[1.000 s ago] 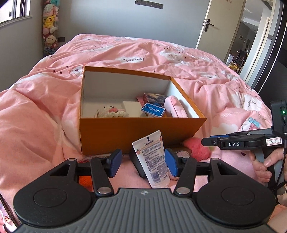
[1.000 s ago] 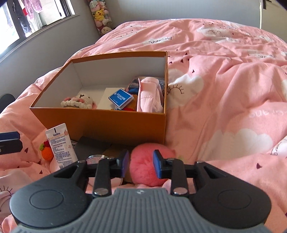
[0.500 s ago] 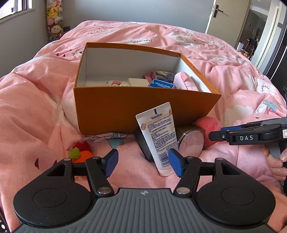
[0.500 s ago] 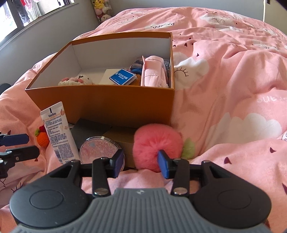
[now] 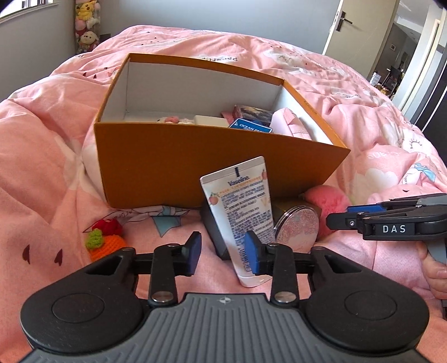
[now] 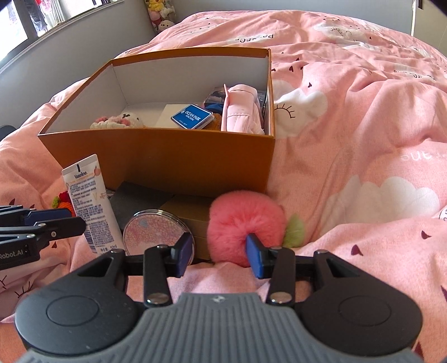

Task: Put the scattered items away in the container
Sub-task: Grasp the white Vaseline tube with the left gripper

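Observation:
An orange box [image 5: 195, 164] [image 6: 167, 156] sits on the pink bed and holds several items. In front of it a white Vaseline tube [image 5: 243, 212] [image 6: 89, 206] leans on a dark box [image 6: 139, 198]. Beside it lie a round glitter mirror [image 5: 297, 227] [image 6: 155, 231], a pink fluffy peach [image 6: 245, 220] [image 5: 329, 198] and a crochet carrot [image 5: 102, 240]. My left gripper [image 5: 223, 254] is open, just short of the tube. My right gripper [image 6: 219, 252] is open, close in front of the peach.
The pink duvet [image 6: 349, 125] is rumpled around the box. Inside the box are a blue Ocean Park card [image 6: 191, 116], a pink pouch [image 6: 240, 109] and a crochet toy [image 6: 117, 121]. A doorway [image 5: 391, 36] is at the far right; plush toys [image 5: 85, 25] hang by the wall.
Both grippers have pulled back from the items, so more of the tube, mirror and peach shows. The right gripper's jaws have opened wider. The left view has swung left.

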`<state>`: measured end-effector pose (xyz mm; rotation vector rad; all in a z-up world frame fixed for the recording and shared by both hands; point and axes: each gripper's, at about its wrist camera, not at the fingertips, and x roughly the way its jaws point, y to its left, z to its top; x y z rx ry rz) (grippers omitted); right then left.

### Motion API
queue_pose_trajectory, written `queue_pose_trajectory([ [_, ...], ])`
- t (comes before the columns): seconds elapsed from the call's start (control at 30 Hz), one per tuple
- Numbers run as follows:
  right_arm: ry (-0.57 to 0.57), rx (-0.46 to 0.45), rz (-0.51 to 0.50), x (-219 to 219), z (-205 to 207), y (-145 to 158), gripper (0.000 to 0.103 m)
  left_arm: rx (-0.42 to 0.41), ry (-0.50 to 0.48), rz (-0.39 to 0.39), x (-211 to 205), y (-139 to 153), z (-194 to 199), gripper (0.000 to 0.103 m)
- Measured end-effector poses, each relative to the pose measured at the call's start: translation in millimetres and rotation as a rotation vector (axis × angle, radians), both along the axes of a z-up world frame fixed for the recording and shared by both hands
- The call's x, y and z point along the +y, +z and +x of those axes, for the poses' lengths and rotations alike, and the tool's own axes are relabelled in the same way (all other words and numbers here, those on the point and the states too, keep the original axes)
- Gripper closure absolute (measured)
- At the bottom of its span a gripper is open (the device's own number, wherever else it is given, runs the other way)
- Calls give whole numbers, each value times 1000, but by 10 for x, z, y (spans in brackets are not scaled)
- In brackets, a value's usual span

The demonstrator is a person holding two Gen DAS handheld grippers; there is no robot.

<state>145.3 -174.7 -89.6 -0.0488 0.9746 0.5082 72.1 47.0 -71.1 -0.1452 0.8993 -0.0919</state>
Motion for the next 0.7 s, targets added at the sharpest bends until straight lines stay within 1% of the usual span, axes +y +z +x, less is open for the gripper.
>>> queue_pose_trajectory([
  [0.13,1,-2,2,4,0,10,57,-3,-10,-19,-15,-1,13,77],
  [0.17,2,-4,0,6,-2,12,57,-3,-14,-25,-15,0,13,80],
  [0.23,5,-7,-1,13,-7,20,57,-6,-12,-27,-11,6,6,82],
  [0.27,8,-10,-1,16,-11,29,57,-7,-10,-30,-5,12,1,85],
  [0.3,11,-14,0,21,-18,41,57,-10,-9,-32,1,22,-4,92],
  [0.37,23,-27,1,39,-28,75,58,-15,-4,-38,24,45,-17,97],
  [0.47,50,-37,4,84,-35,122,58,-17,23,-38,79,70,-24,99],
  [0.7,77,-9,-25,188,7,72,57,-25,78,-23,230,151,-51,99],
])
